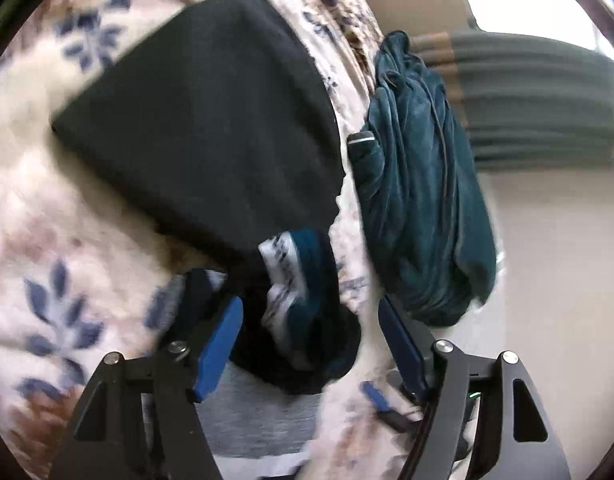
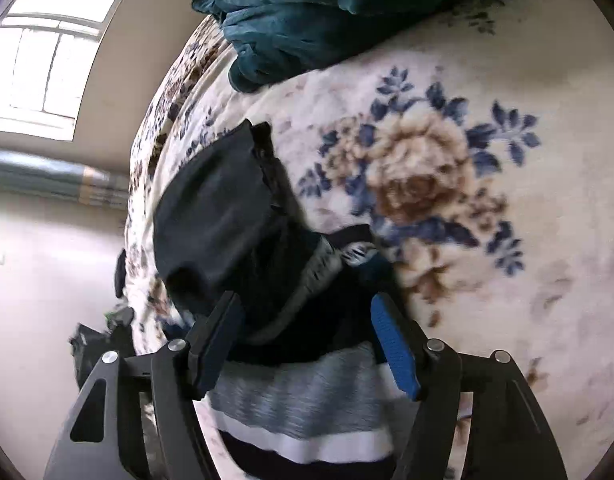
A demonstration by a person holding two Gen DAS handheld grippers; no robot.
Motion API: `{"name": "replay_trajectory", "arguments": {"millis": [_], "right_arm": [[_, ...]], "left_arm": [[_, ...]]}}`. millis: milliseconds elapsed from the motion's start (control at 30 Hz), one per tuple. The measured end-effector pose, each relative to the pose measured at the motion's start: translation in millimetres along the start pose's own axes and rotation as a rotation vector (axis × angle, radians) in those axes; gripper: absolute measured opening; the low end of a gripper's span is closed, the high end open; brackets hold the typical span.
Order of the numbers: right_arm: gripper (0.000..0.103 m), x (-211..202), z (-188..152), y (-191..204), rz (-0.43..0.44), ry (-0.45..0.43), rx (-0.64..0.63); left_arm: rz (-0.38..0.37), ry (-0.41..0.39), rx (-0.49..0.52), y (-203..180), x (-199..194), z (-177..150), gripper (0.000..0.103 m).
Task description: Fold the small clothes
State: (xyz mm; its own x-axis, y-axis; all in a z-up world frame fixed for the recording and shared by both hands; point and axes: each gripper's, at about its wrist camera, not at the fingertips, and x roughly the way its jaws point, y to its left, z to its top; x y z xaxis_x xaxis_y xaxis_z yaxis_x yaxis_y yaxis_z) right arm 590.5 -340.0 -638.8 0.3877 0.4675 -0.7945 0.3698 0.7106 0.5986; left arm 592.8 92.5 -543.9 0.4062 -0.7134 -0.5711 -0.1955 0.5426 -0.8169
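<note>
The left claw (image 1: pixel 311 344) is seen with its blue-padded fingers (image 1: pixel 219 344) spread wide apart, and nothing is gripped between them. Between and just ahead of these fingers a crumpled small garment (image 1: pixel 303 300) is lying, dark with a teal part and a white patterned band. Beyond it, further ahead and to the left of the claw, a folded black cloth (image 1: pixel 203 120) is laid flat on the floral blanket (image 1: pixel 47 240) of the bed. To the right of the claw and ahead, a teal velvet cloth (image 1: pixel 423 184) is bunched at the edge of the bed, and a small dark object with a white stripe (image 1: pixel 361 142) is seen just beside it; what this object is cannot be told. Under the claw, close to the camera, a grey cloth (image 1: pixel 263 412) is partly seen. The right claw (image 2: pixel 307 344) is also held open, its two fingers (image 2: pixel 395 348) well apart with no cloth pinched. Between them a dark crumpled garment (image 2: pixel 275 300) is lying, and nearer to the camera a grey and white striped piece (image 2: pixel 295 404) is placed under the claw. Ahead and a little left, a black cloth (image 2: pixel 215 208) is resting on the blanket. Far ahead, the teal cloth is seen at the top of the right wrist view, and a big brown flower with blue leaves (image 2: pixel 419 176) is printed ahead to the right. Both views are rather blurred.
</note>
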Motion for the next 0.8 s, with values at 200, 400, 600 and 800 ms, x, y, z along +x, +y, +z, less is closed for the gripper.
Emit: {"name": "replay_trajectory", "arguments": {"millis": [200,400,600,800], "right_arm": [[0.070,47,0,11,-0.076,0.091,-0.164],[0.046,84,32,19,-0.266,0.033,-0.174],[0.071,47,18,-11,-0.082,0.120,-0.050],[0.095,52,-50,-62,0.059,0.275,-0.010]], "left_arm": [[0.378,0.084,0.442,-37,46,-14,0.068],[0.586,0.079,0.495,-34,93,18,0.068],[0.352,0.080,0.313,-22,25,-6,0.069],[0.235,0.186,0.139,55,-23,-81,0.069]]}}
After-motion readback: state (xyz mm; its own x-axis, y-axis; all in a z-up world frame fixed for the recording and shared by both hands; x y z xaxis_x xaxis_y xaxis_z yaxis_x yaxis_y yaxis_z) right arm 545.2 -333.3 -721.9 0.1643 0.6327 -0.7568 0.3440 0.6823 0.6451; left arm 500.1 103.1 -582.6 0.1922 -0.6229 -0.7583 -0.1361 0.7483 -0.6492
